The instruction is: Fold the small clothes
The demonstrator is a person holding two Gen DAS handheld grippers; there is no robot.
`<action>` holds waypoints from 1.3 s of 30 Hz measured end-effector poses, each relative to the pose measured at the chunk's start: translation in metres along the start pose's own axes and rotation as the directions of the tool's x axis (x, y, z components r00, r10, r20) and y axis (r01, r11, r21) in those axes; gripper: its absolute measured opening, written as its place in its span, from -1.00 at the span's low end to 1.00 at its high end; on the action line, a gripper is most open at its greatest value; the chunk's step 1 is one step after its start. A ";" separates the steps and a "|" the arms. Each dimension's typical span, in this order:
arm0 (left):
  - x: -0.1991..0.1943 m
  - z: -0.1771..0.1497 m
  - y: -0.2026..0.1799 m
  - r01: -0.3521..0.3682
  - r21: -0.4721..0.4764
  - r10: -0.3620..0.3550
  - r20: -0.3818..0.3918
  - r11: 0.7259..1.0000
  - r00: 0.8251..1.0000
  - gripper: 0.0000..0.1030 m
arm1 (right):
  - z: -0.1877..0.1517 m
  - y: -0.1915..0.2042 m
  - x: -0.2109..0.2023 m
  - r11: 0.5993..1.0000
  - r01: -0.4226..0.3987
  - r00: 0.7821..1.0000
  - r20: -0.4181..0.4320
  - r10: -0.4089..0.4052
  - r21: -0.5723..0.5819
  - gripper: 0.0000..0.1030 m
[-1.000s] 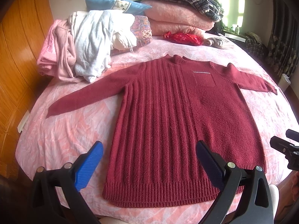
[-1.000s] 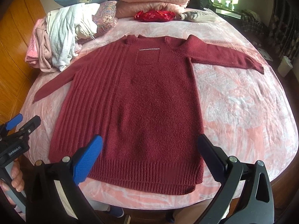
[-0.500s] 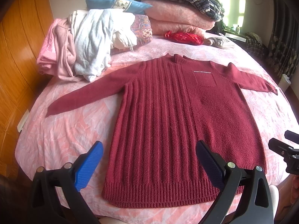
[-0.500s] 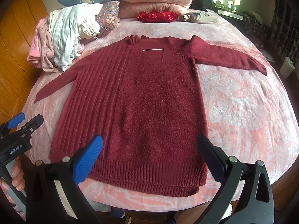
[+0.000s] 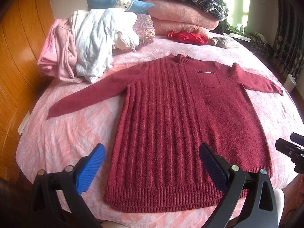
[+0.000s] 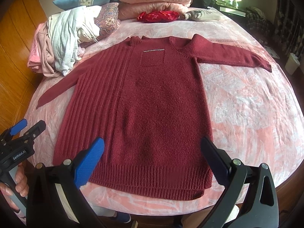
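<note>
A dark red knitted sweater (image 5: 182, 125) (image 6: 144, 102) lies flat and face up on the pink bed cover (image 5: 62, 133), both sleeves spread out, hem nearest me. My left gripper (image 5: 152, 167) hovers open above the hem's left half, holding nothing. My right gripper (image 6: 152, 163) is open too, over the hem's right half, with nothing between its blue pads. The left gripper (image 6: 24, 131) also shows at the left edge of the right wrist view, held by a hand (image 6: 19, 182). The right gripper's tips (image 5: 290, 148) peek in at the right edge of the left wrist view.
A heap of pink and white clothes (image 5: 83, 43) sits at the bed's far left by a blue pillow (image 5: 117, 1). Folded pink blankets (image 5: 180, 17) with a plaid garment on top, a red pouch (image 5: 186, 37) and a grey cap (image 5: 224, 41) lie at the head. Wooden panelling (image 5: 15, 60) lines the left.
Both grippers have moved slightly forward and lower toward the sweater's hem; the sweater has not moved.
</note>
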State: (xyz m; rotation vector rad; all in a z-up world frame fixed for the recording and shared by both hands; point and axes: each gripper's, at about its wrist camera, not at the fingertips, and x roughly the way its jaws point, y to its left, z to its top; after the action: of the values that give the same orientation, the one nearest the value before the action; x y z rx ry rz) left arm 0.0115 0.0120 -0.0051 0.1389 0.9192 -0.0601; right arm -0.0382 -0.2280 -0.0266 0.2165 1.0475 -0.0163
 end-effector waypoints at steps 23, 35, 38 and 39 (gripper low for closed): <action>0.007 -0.001 -0.013 -0.010 0.034 0.010 -0.010 0.999 1.000 0.93 | -0.004 -0.023 0.003 0.991 -0.046 0.998 0.039 0.041 0.123 0.95; 0.034 0.018 -0.039 -0.008 0.046 0.010 -0.049 0.999 0.999 0.93 | 0.014 -0.087 0.032 0.969 -0.060 0.997 -0.025 0.068 0.240 0.95; 0.051 0.037 -0.053 -0.005 0.048 0.008 -0.059 0.999 0.998 0.93 | 0.039 -0.129 0.044 0.972 0.002 0.995 -0.093 0.020 0.235 0.95; 0.058 0.045 -0.058 0.002 0.045 0.001 -0.062 0.999 0.998 0.93 | 0.049 -0.143 0.047 0.972 0.056 0.994 -0.108 -0.032 0.227 0.95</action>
State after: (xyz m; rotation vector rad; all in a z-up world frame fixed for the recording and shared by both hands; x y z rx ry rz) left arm 0.0757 -0.0515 -0.0299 0.1830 0.9804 -0.0774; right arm 0.0106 -0.3727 -0.0676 0.4074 1.1535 -0.1690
